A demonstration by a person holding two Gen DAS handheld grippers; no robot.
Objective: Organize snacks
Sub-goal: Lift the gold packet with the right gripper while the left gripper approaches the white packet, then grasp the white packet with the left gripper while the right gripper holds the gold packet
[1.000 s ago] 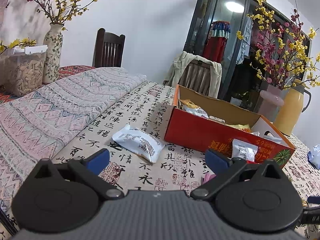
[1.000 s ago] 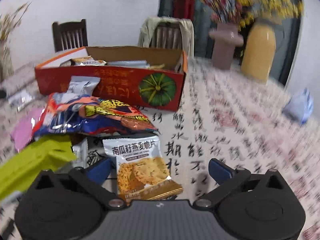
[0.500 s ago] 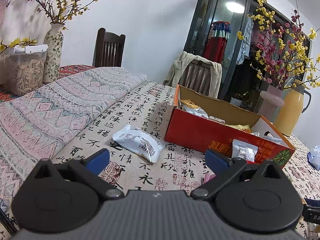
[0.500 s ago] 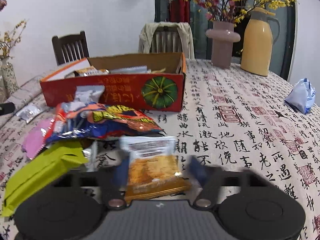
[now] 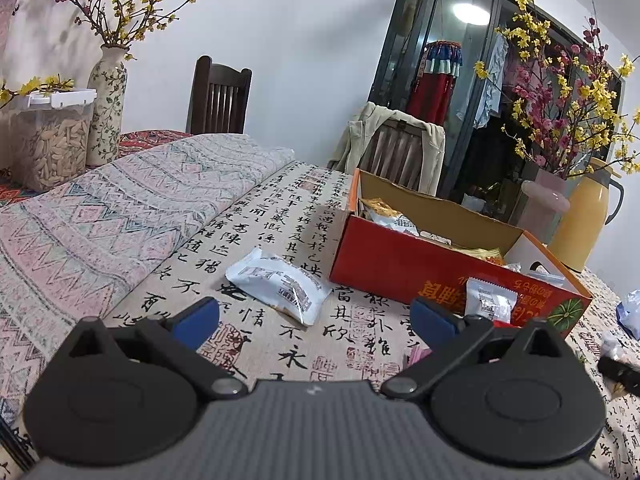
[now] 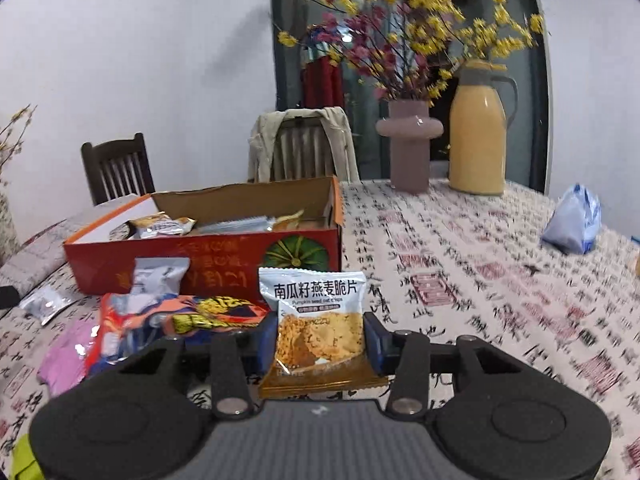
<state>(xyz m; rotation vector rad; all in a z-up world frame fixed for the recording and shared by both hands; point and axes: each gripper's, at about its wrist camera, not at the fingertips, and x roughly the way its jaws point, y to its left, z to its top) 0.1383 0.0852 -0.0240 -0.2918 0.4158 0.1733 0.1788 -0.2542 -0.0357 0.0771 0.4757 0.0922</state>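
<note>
R gripper (image 6: 319,346) pinching pumpkin-seed crisp packet (image 6: 316,328), packet upright, long axis vertical. Red box (image 6: 208,258) lies ahead and slightly left, open top, nearer R hand than L. L gripper (image 5: 316,320) spread, empty; white packet (image 5: 278,286) just beyond it.

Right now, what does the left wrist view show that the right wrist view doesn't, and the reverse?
Left wrist only: the open left gripper, a white snack packet ahead of it, and a clear container of seeds.
Right wrist only: the right gripper clamped on an oat crisps packet, and a green packet.
Both: the red snack box, pink vase, yellow thermos jug.
</note>
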